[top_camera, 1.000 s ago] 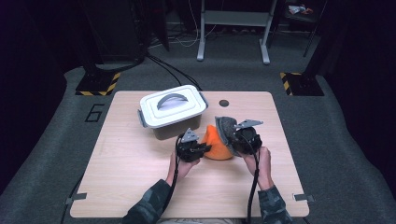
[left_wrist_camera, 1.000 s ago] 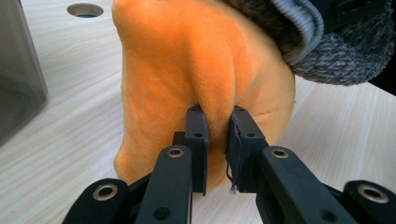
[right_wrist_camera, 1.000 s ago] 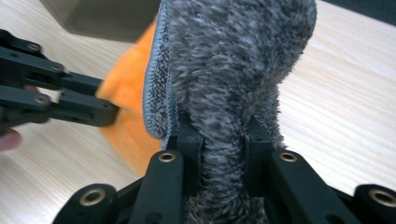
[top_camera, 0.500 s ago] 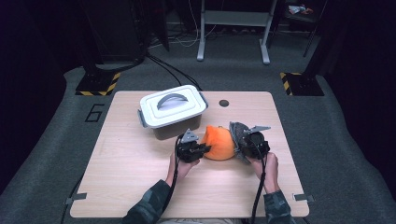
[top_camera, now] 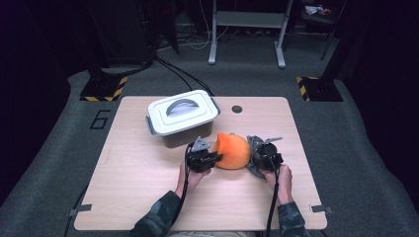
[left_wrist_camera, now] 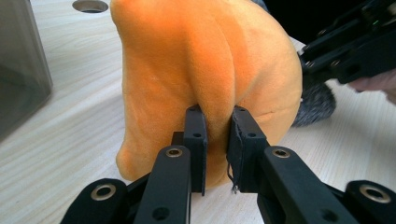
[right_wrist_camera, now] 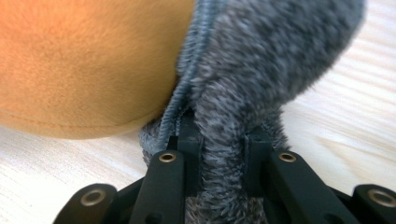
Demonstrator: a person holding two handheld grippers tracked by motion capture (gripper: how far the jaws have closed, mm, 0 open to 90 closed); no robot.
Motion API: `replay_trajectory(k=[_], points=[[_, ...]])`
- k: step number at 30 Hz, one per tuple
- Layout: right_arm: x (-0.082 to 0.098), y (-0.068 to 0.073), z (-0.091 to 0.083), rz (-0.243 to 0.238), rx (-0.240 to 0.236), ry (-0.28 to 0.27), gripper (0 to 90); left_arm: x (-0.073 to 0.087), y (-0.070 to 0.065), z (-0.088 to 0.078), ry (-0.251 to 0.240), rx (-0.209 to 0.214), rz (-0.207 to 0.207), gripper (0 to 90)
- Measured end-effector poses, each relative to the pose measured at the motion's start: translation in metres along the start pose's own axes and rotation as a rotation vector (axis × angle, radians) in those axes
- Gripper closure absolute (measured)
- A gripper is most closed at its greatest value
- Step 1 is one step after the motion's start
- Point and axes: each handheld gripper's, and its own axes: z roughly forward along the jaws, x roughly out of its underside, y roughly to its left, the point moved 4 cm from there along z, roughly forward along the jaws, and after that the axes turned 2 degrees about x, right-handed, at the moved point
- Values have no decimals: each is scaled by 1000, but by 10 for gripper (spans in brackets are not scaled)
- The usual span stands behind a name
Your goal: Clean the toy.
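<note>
Two hand-held grippers stretch one orange-and-grey plush toy [top_camera: 233, 151] above the desk [top_camera: 148, 187]: left hand-held gripper [left_wrist_camera: 217, 135] clamped on orange plush, right hand-held gripper [right_wrist_camera: 222, 135] clamped on grey fur, likely for repositioning.

Orange-and-grey plush toy [top_camera: 232, 151], mid-table

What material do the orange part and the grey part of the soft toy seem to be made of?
The orange part looks like short, smooth plush: matte velvety nap, soft folds where the fingers pinch it. The grey part looks like longer, fuzzier pile with a ribbed seam edge.
</note>
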Motion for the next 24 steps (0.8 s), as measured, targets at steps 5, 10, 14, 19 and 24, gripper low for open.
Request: replay_trajectory(k=[5,10,14,19,24], points=[[-7,-3,-27,4,19,-77,747,0,-1,-1,5,-8,14,783],[-26,12,-62,-39,17,-169,747,1,-1,-2,6,-6,16,783],[-44,33,-79,-85,-26,-224,747,1,-1,-2,12,-9,33,783],[-62,61,-80,-164,-84,-234,745,1,-1,-2,14,-5,21,783],[-69,76,-68,-200,-100,-213,743,2,1,-2,15,-10,21,783]])
